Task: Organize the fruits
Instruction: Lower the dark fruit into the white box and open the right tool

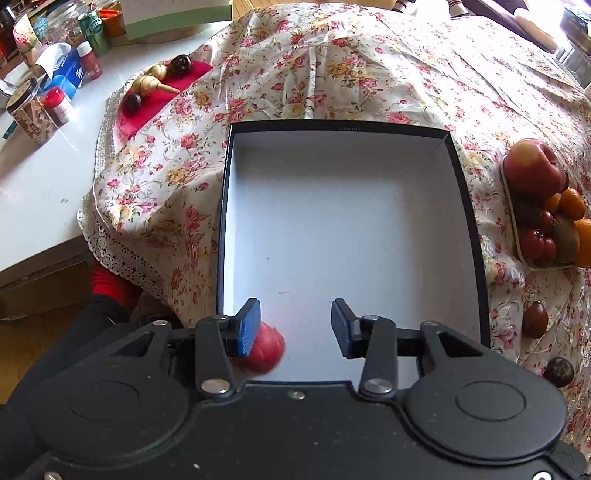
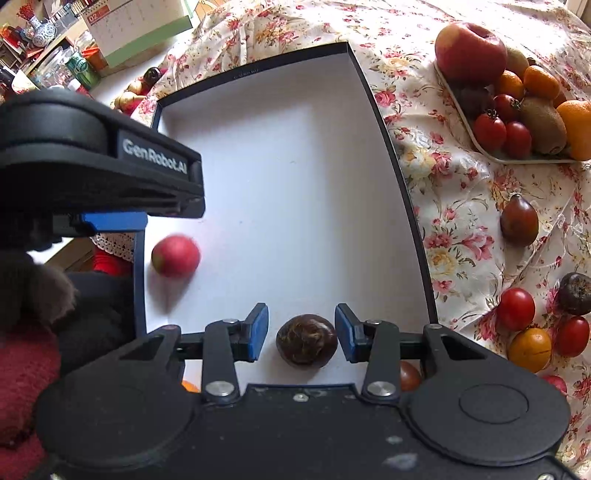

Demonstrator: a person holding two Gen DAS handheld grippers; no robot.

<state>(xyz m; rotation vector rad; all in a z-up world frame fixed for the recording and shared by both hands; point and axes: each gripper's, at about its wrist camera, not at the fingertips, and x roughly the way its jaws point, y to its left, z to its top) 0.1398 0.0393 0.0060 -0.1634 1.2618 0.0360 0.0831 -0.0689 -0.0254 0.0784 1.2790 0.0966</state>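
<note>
A shallow black box [image 1: 469,206] with a white floor lies on the flowered tablecloth. My left gripper [image 1: 295,308] hangs open over its near left corner. A small red fruit [image 1: 267,350] lies blurred on the floor beside the left pad, touching neither pad. From the right wrist the same red fruit [image 2: 175,254] shows under the left gripper's housing [image 2: 99,155], near the box wall [image 2: 391,147]. My right gripper [image 2: 301,312] is low over the near end of the box, shut on a round dark brown fruit [image 2: 306,341].
A pale tray [image 2: 465,122] at the right holds an apple, oranges, kiwis and tomatoes. Loose tomatoes [image 2: 515,308] and dark fruits [image 2: 519,219] lie on the cloth right of the box. A red mat [image 1: 155,96] with pears sits far left, beside jars and cans [image 1: 92,33].
</note>
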